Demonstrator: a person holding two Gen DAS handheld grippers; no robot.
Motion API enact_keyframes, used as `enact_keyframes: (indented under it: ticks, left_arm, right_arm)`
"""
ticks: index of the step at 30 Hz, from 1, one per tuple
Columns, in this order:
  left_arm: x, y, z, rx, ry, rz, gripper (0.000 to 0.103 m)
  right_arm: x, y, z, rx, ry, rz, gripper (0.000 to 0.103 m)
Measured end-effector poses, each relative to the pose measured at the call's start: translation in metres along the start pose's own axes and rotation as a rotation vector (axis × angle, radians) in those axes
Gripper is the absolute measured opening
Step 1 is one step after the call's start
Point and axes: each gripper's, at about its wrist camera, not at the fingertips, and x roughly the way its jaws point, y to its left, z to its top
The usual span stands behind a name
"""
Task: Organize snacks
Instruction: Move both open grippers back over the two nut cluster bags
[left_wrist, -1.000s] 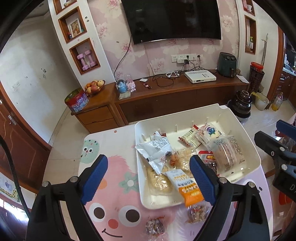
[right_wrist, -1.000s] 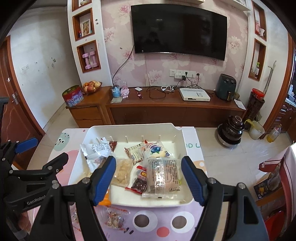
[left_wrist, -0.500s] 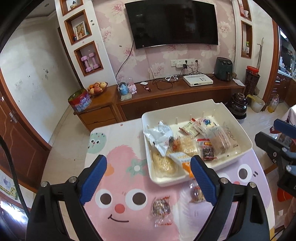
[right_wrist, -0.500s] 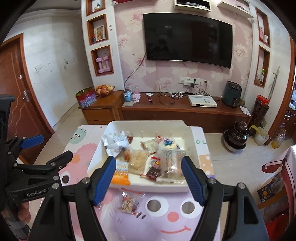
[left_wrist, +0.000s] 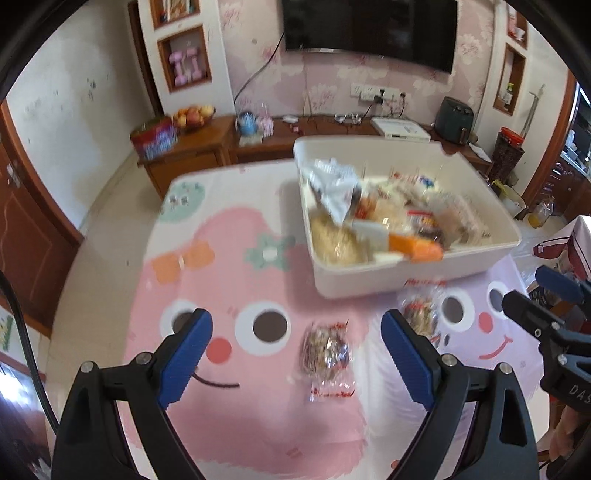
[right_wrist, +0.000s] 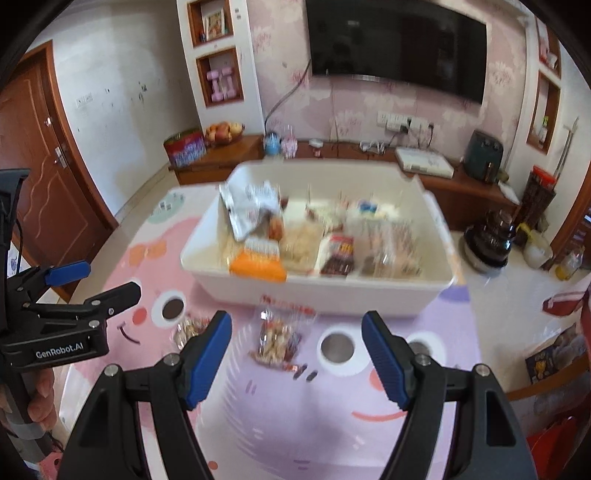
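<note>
Both claws wide open and empty, pointed down at the loose packets. Left claw (left_wrist: 295, 354) above the surface (left_wrist: 229, 266) with one clear snack packet (left_wrist: 327, 350) lying flat between the blue pads, not yet touched. Right claw (right_wrist: 297, 349) likewise over a second clear packet (right_wrist: 277, 341), also flat on the surface and just in front of the near wall of the white bin (right_wrist: 325, 291). Step in hand, as judged: taking these two stray packets for the bin. To do well: lower until the pads reach the level of the surface, keep the packet centred, close on the filled middle and not on the thin sealed edge, since the film looks slippery and crinkly; lift only after a firm hold. Better to keep the two claws apart, because the packets lie near each other and the tools could bump. Inside the bin, a heap of wrapped snacks: a crumpled silver bag (right_wrist: 247, 206) at the far left, an orange packet (right_wrist: 258, 264) leaning on the near wall, pale biscuit packs and a dark red pack in the middle, clear long packs at the right. Much blur in both views, so labels not readable. Some free room at the far side of the bin, apparently enough for both packets.
</note>
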Motion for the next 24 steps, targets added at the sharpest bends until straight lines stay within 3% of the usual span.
enact_keyframes:
  ticks: [10, 20, 24]
  left_arm:
    - [0.073, -0.006, -0.031, -0.047, 0.133, -0.011, 0.092]
    - [0.113, -0.01, -0.041, -0.027, 0.186, -0.004, 0.092]
    - [0.119, -0.009, -0.042, -0.032, 0.194, -0.018, 0.085]
  right_arm:
    - [0.071, 0.0, -0.027, 0.046, 0.134, 0.022, 0.073]
    - [0.108, -0.001, -0.036, 0.077, 0.181, 0.045, 0.073]
    - [0.117, 0.005, -0.038, 0.065, 0.192, 0.047, 0.063]
